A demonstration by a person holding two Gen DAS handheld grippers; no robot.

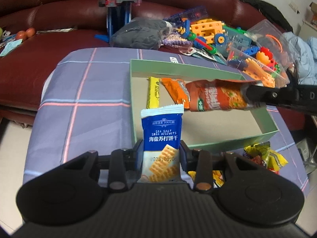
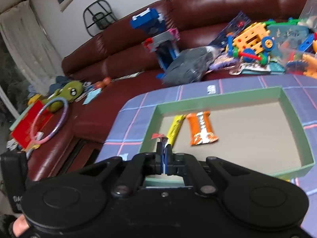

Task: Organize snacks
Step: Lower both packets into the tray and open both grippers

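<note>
In the left wrist view my left gripper [image 1: 161,150] is shut on a blue and white soda biscuit packet [image 1: 162,130], which stands upright at the near left corner of a shallow green box [image 1: 178,64]. A yellow bar [image 1: 154,92] and an orange packet [image 1: 176,91] lie inside the box. From the right, my right gripper [image 1: 247,97] holds a red-brown snack packet [image 1: 216,99] by its end above the box. In the right wrist view the right gripper [image 2: 164,146] is shut on that packet's thin edge [image 2: 157,135], over the box's [image 2: 218,97] near left corner.
The box sits on a purple checked cloth [image 1: 89,99]. A heap of loose snacks [image 1: 263,156] lies near its front right corner. Behind are a dark red sofa [image 1: 59,15] with a grey bag [image 1: 142,33], a clear bin of toy bricks [image 1: 263,59] and a blue toy tower [image 1: 118,10].
</note>
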